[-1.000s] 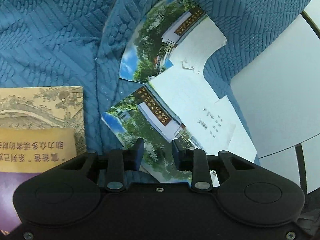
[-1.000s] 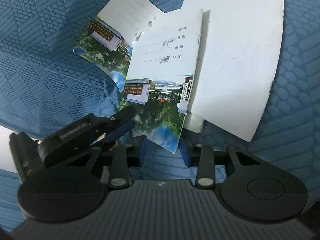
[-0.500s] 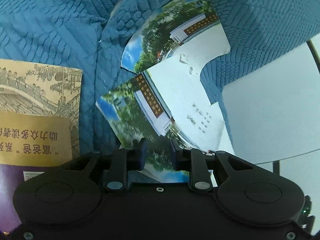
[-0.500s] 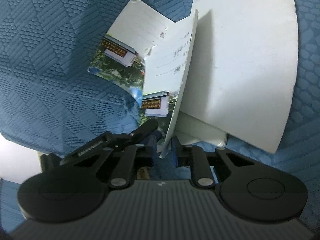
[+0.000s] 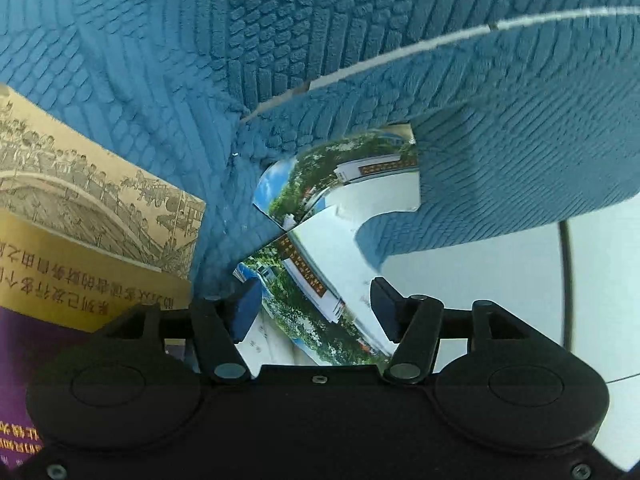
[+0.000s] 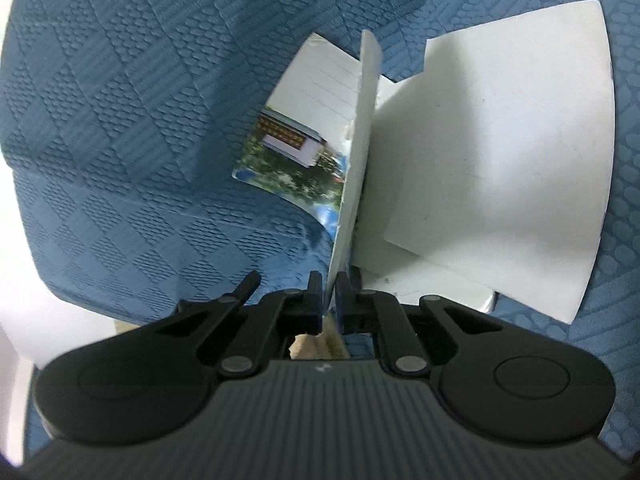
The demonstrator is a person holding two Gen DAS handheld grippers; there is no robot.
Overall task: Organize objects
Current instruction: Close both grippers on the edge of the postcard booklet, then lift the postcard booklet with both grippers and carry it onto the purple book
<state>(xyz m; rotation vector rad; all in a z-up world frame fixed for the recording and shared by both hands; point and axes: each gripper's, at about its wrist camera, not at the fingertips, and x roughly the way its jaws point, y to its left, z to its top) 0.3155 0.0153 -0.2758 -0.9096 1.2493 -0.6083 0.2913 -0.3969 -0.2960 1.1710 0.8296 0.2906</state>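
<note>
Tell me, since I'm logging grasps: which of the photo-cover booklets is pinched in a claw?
The upper booklet, standing on edge in the shut right claw. The other photo-cover booklet lies curled on the blue cloth.

Both cams ride right on the grippers, looking forward and down along the fingers, super close to the blue quilted cloth; left view faces the photo booklet front-on; right view sees that same booklet edge-on, cloth behind it.
</note>
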